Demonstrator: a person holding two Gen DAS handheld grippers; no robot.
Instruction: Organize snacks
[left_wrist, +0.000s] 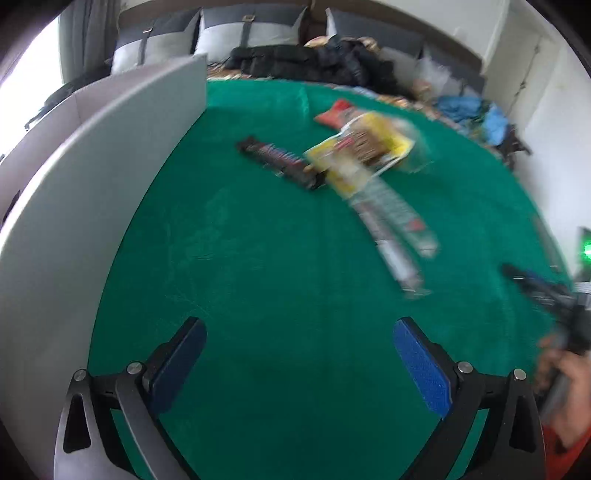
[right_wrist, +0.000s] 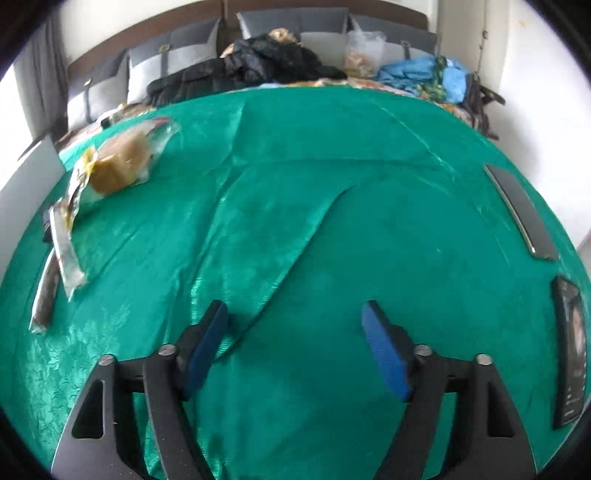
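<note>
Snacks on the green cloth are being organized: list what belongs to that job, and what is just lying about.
Part of the job:
- dark snack bar
- yellow packet
- red packet
- long clear-wrapped packs
- grey box
- left gripper, right gripper, both open and empty

Lying about:
- black jacket
- blue clothes
- pillows
- two dark flat devices

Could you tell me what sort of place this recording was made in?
Most likely a bedroom: the green cloth covers what looks like a bed, with a padded headboard, pillows and heaped clothes behind it.
</note>
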